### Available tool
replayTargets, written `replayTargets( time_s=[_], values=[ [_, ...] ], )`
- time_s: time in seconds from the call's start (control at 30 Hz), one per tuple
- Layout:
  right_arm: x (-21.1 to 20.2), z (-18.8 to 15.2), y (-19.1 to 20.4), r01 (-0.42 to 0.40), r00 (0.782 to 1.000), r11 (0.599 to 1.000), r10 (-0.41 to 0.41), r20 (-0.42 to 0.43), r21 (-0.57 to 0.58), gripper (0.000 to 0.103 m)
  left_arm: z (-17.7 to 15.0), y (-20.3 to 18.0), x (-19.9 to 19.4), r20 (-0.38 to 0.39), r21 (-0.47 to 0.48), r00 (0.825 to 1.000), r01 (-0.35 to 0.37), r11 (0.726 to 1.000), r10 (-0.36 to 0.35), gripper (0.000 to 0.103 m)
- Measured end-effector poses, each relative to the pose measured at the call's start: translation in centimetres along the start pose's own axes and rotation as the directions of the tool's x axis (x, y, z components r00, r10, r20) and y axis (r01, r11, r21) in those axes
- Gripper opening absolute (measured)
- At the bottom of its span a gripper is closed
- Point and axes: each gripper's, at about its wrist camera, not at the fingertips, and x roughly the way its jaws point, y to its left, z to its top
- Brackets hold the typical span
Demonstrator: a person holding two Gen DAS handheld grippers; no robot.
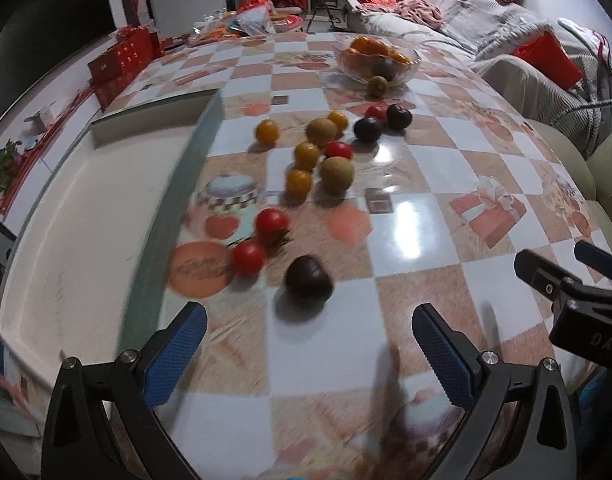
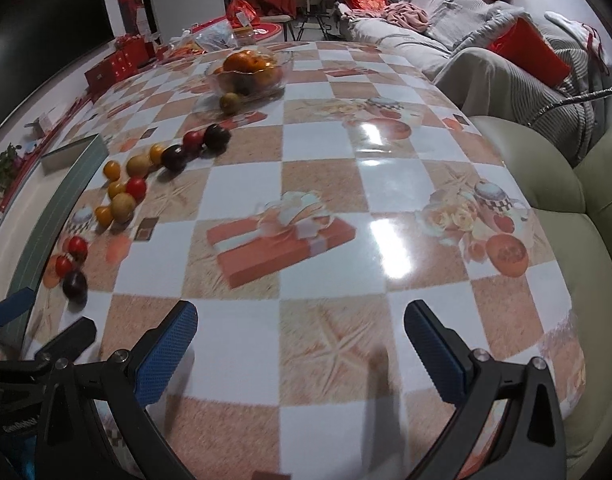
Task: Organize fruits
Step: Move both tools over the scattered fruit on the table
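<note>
Left tool [image 1: 308,344]: black frame, blue ribbed pads, fingers wide apart, nothing between them; hovers over the desk at 6 o'clock in the left wrist view.
Right tool [image 2: 299,340]: same build, fingers wide apart, nothing between them; its tips show at 3 o'clock in the left view.
Desk [image 1: 426,208]: glossy checked cloth, white and tan squares printed with gift boxes and teapots.
Dark purple round fruit [image 1: 308,282]: nearest the left tool, just ahead of its fingers, at 12 o'clock from the gap.
Two red tomatoes [image 1: 271,224]: near the purple fruit, at its 10 o'clock, close to each other.
Loose cluster of small orange, tan-brown and red fruits [image 1: 318,152]: mid-desk, some touching.
Two further dark purple fruits [image 1: 368,129]: at the cluster's 2 o'clock, a red one between them.
Clear glass bowl [image 1: 412,65]: far end of the desk, holding oranges; one greenish-brown fruit lies on the desk against its near side.
White tray with grey-green rim [image 1: 105,208]: at 9 o'clock, beside the fruits.
Grey sofa with red cushions [image 2: 466,24]: beyond the desk, at 1 o'clock.
</note>
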Motion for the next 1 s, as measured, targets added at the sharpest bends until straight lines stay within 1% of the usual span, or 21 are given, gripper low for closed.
replayTargets(
  time_s=[0.17, 0.37, 0.73, 1.0],
  values=[
    [0.6, 1.0, -0.1, -0.028, 1.0, 1.0, 0.028, -0.007, 0.001, 0.103, 0.9, -0.4, 1.5, -0.029, -0.019, 0.999, 0.012, 1.0, -0.013, 0.103],
    [1.5, 1.9, 0.5, -0.045, 0.999, 0.999, 0.045, -0.014, -0.027, 0.103, 1.2, -0.6, 2.7, -0.051, -0.036, 0.999, -0.002, 0.999, 0.001, 0.103],
    [2.5, 2.8, 0.8, -0.055, 0.998, 0.998, 0.054, -0.017, -0.04, 0.103, 1.9, -0.6, 3.3, -0.043, -0.041, 0.999, -0.03, 0.999, 0.028, 0.103],
    [3.0, 3.8, 1.1, -0.077, 0.997, 0.996, 0.076, -0.023, -0.055, 0.103, 2.1, -0.5, 3.6, -0.025, -0.043, 0.999, -0.03, 0.999, 0.029, 0.103]
  ],
)
